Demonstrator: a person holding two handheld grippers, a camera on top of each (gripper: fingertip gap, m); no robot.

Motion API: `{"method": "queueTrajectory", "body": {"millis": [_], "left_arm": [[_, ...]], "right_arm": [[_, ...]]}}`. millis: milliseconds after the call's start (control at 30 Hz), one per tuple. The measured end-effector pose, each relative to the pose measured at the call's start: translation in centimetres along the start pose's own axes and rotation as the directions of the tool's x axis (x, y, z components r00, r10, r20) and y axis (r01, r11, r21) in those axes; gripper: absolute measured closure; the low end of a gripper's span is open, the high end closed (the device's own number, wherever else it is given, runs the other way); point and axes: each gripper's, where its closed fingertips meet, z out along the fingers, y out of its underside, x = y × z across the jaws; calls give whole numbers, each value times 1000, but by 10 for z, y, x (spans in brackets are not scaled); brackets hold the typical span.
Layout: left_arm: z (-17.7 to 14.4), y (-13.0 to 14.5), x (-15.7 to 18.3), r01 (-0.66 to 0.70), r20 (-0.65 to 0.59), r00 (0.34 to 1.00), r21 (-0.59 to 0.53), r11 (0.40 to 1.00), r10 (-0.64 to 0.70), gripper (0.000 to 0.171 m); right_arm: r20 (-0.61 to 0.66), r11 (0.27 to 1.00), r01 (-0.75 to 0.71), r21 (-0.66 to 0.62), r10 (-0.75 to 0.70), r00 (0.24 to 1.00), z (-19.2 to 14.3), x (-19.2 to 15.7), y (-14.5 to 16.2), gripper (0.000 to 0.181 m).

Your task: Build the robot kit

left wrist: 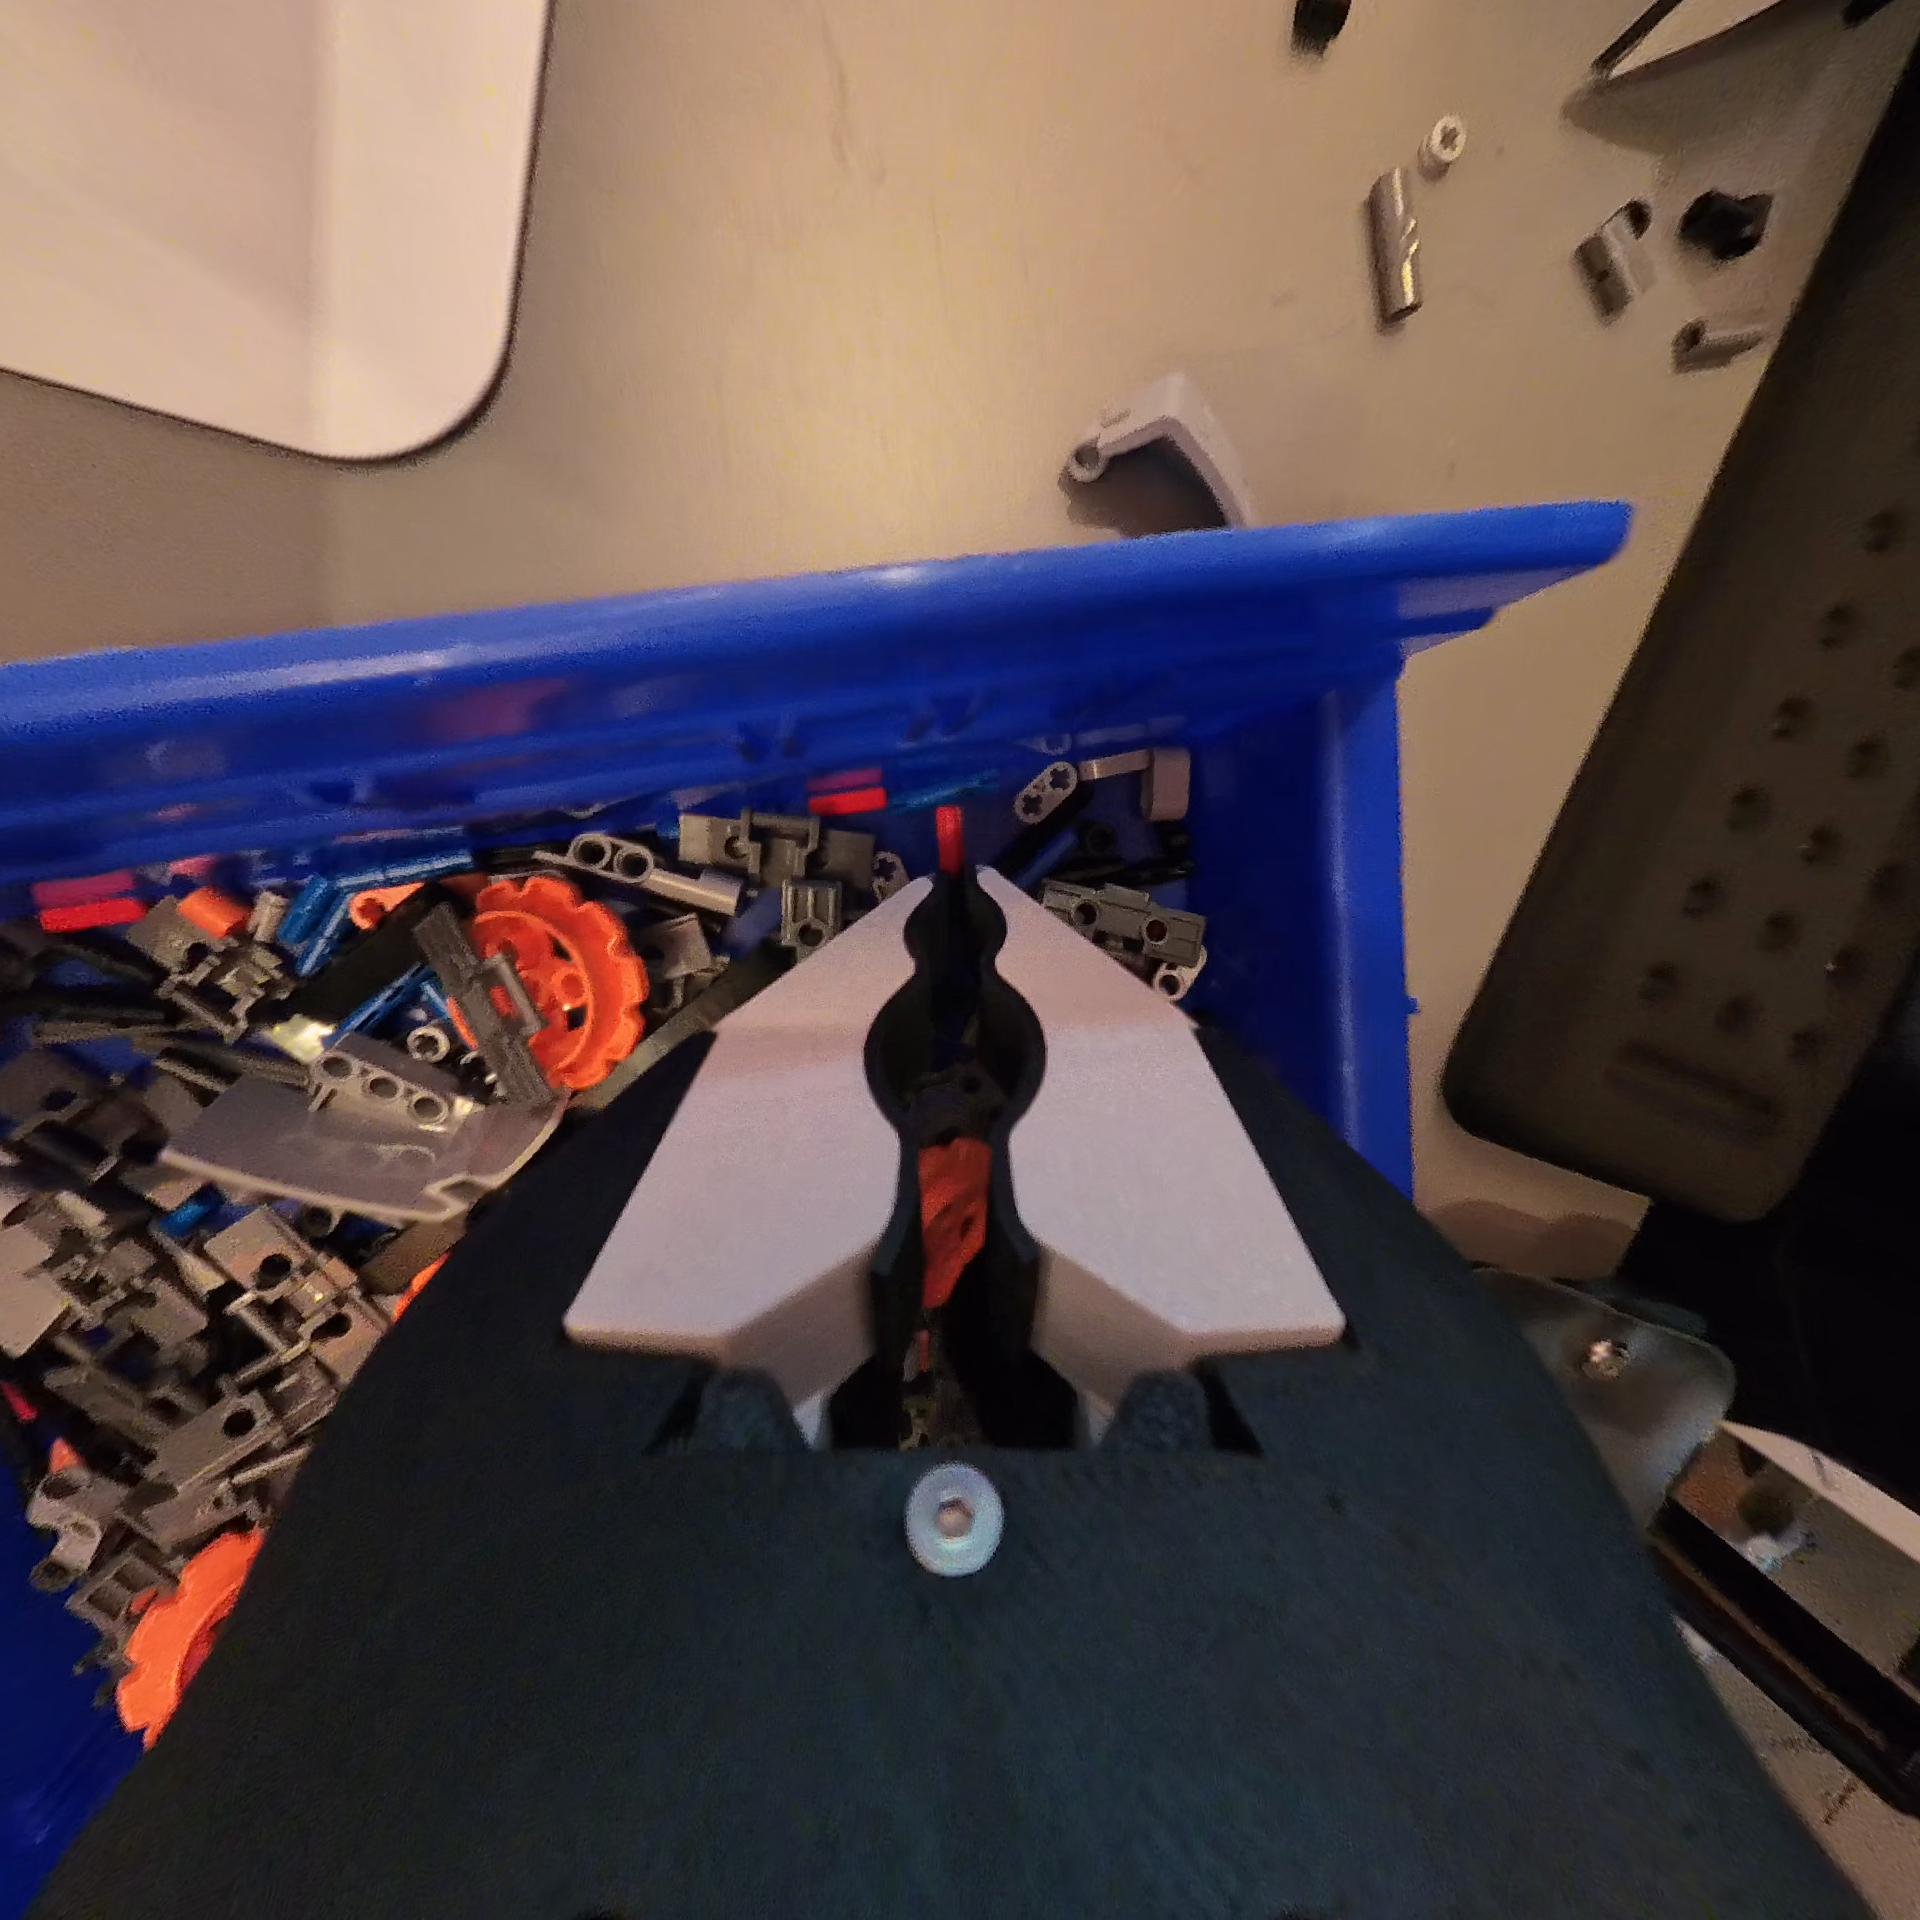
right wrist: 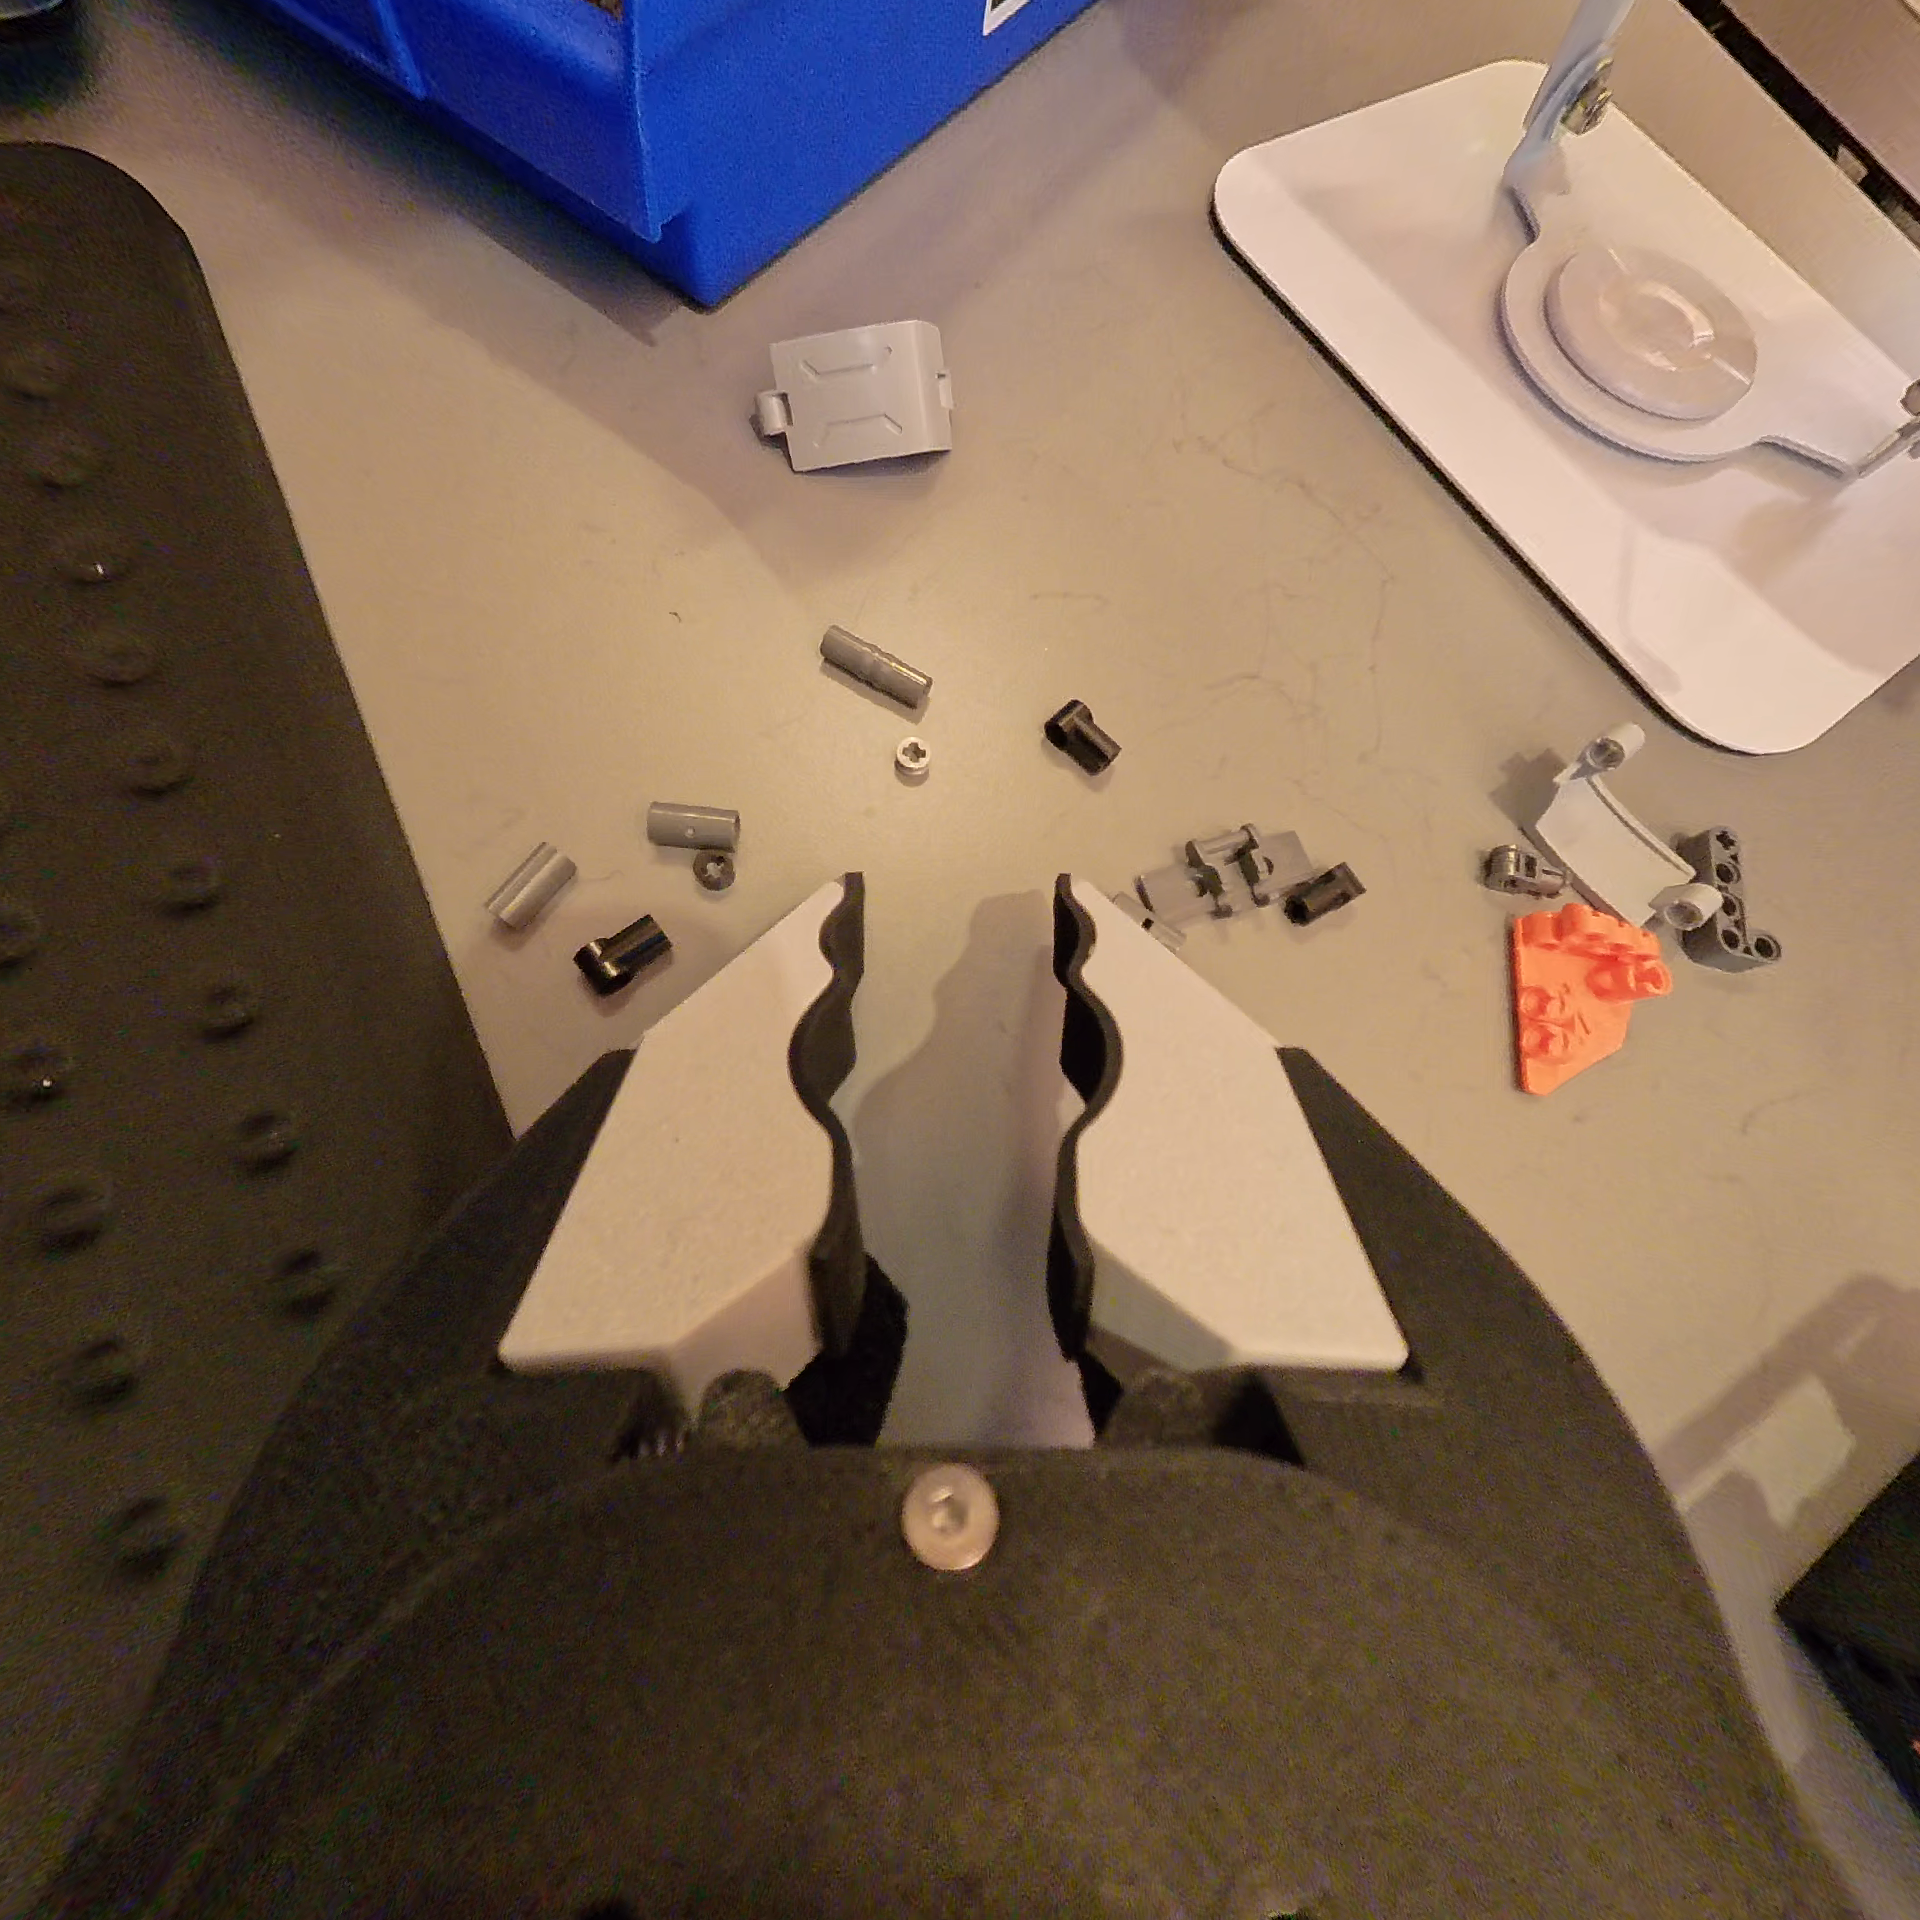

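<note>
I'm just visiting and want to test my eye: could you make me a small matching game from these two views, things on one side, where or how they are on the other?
Things:
1. left gripper
2. right gripper
3. orange gear
4. orange wedge plate

States:
A. open above the table
B. flat on the table
C. in the blue bin
D. shut on a thin red piece

Pairs: 1-D, 2-A, 3-C, 4-B

Grey table [right wrist: 1091, 540] (bin [right wrist: 727, 135], scattered bricks [right wrist: 875, 665])

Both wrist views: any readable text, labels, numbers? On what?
No text can be read.
Blue bin: black-and-white sticker, cut off by the top edge of the right wrist view, unreadable.
White sheet, lower right of the left wrist view: faint marks, too blurred.
Loose parts: no writing.
</note>
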Motion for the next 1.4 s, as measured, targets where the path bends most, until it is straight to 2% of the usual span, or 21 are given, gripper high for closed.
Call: {"method": "queueTrajectory", "body": {"millis": [100,233,300,367,467,567,667,833,967,1200,1300,1400], "left_arm": [[-17,-6,1,11,1,1000,38,999,-11,171],[-40,-21,18,-68,-35,997,38,997,69,171],[-52,-37,35,-98,-67,992,91,991,104,171],[-58,-52,53,-126,-82,987,113,986,136,171],[-51,-72,85,-203,-109,970,124,971,216,171],[-39,-83,107,-266,-126,952,106,958,279,171],[-37,-92,115,-279,-136,946,118,953,294,171],[-32,-92,122,-305,-128,941,90,948,315,171],[-32,-92,127,-307,-141,938,86,948,316,171],[-27,-90,134,-296,-162,938,91,951,307,171],[-44,-77,116,-308,-115,943,66,949,314,168],[-80,-47,63,-209,5,978,-4,978,209,159]], "right_arm": [[-4,1000,6,11,-6,1000,-1,0,-2,146],[6,998,2,65,-3,1000,-8,0,-16,149],[48,995,4,98,-9,999,-14,-6,-36,153],[115,987,23,157,-42,993,-22,-18,-70,153],[164,975,90,203,-125,979,-24,-32,-110,150],[150,957,215,192,-246,958,-20,-41,-126,156],[145,937,315,150,-336,931,-12,-47,-121,161],[136,930,330,163,-353,926,-11,-50,-125,166],[134,921,358,156,-379,916,-12,-53,-124,179],[181,930,339,145,-362,915,-14,-59,-115,180],[167,954,284,96,-297,940,-14,-48,-102,180],[154,976,216,3,-214,965,-8,-38,-70,180]]}}
